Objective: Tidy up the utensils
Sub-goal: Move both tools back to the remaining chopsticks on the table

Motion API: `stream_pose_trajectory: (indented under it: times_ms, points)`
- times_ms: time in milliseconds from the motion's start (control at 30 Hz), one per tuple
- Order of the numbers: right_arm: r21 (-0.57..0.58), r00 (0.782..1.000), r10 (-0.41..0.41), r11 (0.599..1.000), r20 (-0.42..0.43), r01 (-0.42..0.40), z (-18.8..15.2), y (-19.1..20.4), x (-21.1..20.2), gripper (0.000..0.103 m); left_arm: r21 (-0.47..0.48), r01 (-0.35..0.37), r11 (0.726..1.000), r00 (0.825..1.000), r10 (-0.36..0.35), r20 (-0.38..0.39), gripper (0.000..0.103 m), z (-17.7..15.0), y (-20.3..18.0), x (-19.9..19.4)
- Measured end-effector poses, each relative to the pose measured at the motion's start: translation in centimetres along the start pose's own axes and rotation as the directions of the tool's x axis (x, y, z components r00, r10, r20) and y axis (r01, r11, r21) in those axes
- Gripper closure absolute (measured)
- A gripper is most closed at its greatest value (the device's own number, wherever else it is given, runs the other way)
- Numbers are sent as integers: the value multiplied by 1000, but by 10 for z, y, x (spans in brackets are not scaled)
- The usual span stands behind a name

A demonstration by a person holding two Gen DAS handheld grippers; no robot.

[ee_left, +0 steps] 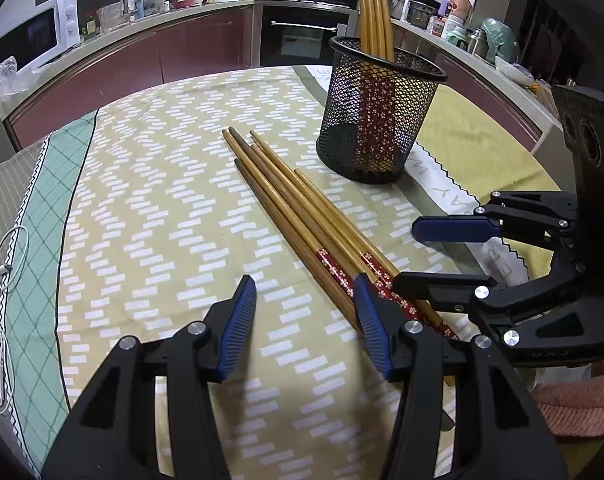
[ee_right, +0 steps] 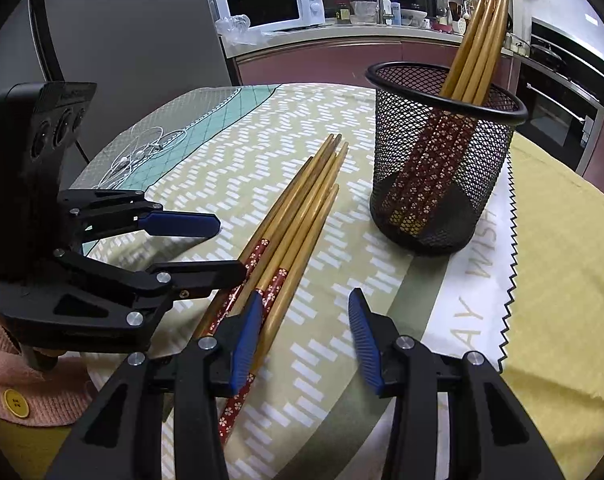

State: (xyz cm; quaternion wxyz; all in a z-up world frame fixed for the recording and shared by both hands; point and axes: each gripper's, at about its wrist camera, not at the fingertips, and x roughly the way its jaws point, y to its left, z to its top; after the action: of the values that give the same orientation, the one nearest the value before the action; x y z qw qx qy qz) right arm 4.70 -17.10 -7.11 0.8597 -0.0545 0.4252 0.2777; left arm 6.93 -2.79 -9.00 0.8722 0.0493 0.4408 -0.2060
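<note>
**Loose chopsticks next for the mesh holder**

Nearest, the left gripper (ee_left: 304,326) hangs low over the bench (ee_left: 150,184) with its blue-padded fingers spread apart and empty; the right gripper (ee_right: 302,336) is likewise spread wide and holds nothing, its left pad just beside the patterned ends of the loose chopsticks; each gripper shows in the other's view, side by side.

Between and beyond them lies the bundle of loose bamboo chopsticks with red flower-patterned handles (ee_left: 298,216), flat on the yellow-and-white patterned cloth, tips pointing away; farther on stands the round black wire-mesh holder (ee_left: 378,112), upright, with several matching chopsticks (ee_left: 376,12) already leaning inside.

By my reading the sorting is partly done; the step in hand is a pickup from the bundle; the next move calls for closing one gripper on the handle ends, lifting, tipping upright and lowering into the holder without knocking it.

Writing: the white zigzag-edged cloth reads in part "AY WISH" (ee_right: 476,272); the rest is hidden.
</note>
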Motion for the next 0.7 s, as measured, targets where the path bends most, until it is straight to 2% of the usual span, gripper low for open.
stream_pose_trajectory:
  times_ms: [600, 700]
  points:
    - [-34, 997, -67, 997, -24, 66, 2, -1, 4, 63, 14, -2, 1000, 1000, 2, -29, 51, 1, 8, 1]
    - [-40, 997, -79, 996, -24, 78, 6, 1, 8, 64, 17, -10, 1000, 999, 10, -31, 58, 4, 8, 3]
